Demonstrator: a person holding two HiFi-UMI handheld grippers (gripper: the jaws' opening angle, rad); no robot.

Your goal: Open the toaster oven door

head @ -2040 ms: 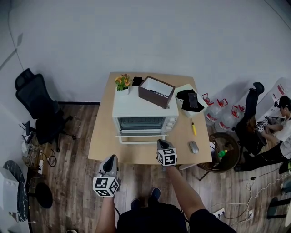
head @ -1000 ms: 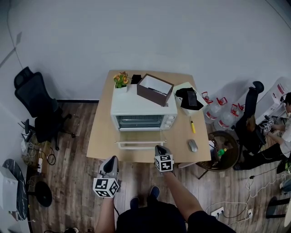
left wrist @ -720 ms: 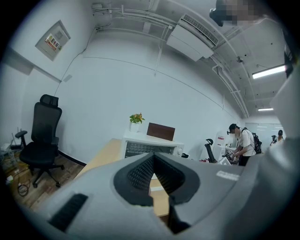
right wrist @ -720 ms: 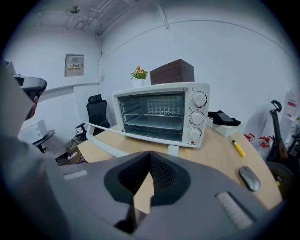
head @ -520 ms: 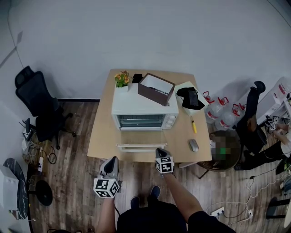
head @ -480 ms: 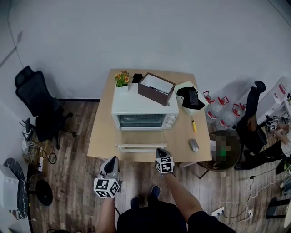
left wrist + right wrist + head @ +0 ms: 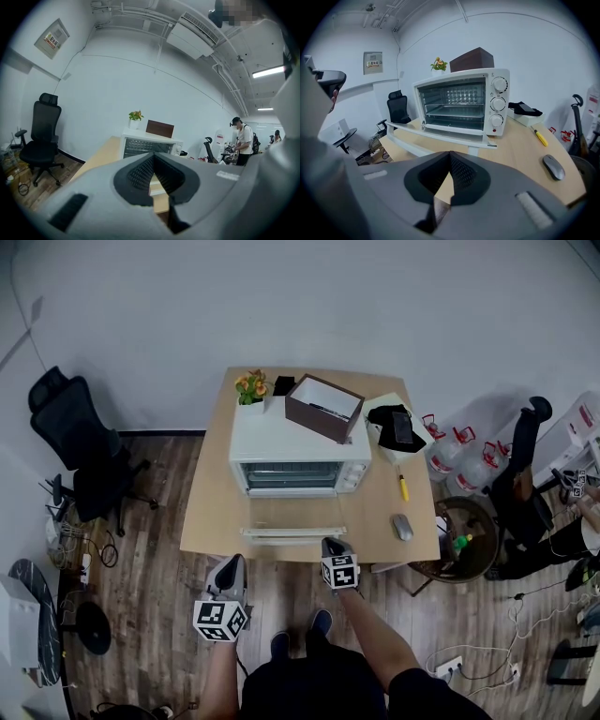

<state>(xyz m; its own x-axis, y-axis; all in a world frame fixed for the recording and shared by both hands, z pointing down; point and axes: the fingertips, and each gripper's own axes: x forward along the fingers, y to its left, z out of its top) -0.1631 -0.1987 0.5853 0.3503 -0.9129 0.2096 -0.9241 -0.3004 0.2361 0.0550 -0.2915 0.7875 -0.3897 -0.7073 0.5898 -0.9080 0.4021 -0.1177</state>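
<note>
The white toaster oven [image 7: 298, 448] stands in the middle of the wooden table [image 7: 211, 512]. Its glass door [image 7: 293, 517] lies flat, open toward me, with the handle bar [image 7: 293, 532] near the table's front edge. My right gripper [image 7: 333, 545] is shut and holds nothing, just in front of the handle's right end. In the right gripper view the oven [image 7: 461, 105] shows its racks, and the door [image 7: 440, 136] lies ahead of the right gripper [image 7: 450, 153]. My left gripper [image 7: 230, 563] is shut and holds nothing, off the table's front left; its own view shows the left gripper [image 7: 153, 157] pointing toward the oven [image 7: 150, 145].
A brown box [image 7: 323, 407] sits on the oven, with a potted plant [image 7: 250, 385] behind. A yellow screwdriver [image 7: 403, 487], a mouse [image 7: 402, 527] and a black bag [image 7: 394, 427] lie to the right. An office chair [image 7: 70, 442] stands left, water bottles [image 7: 459, 460] right.
The oven door has swung down from part-open to flat. My right gripper drew back toward the table's front edge with it. The left gripper stayed put.
</note>
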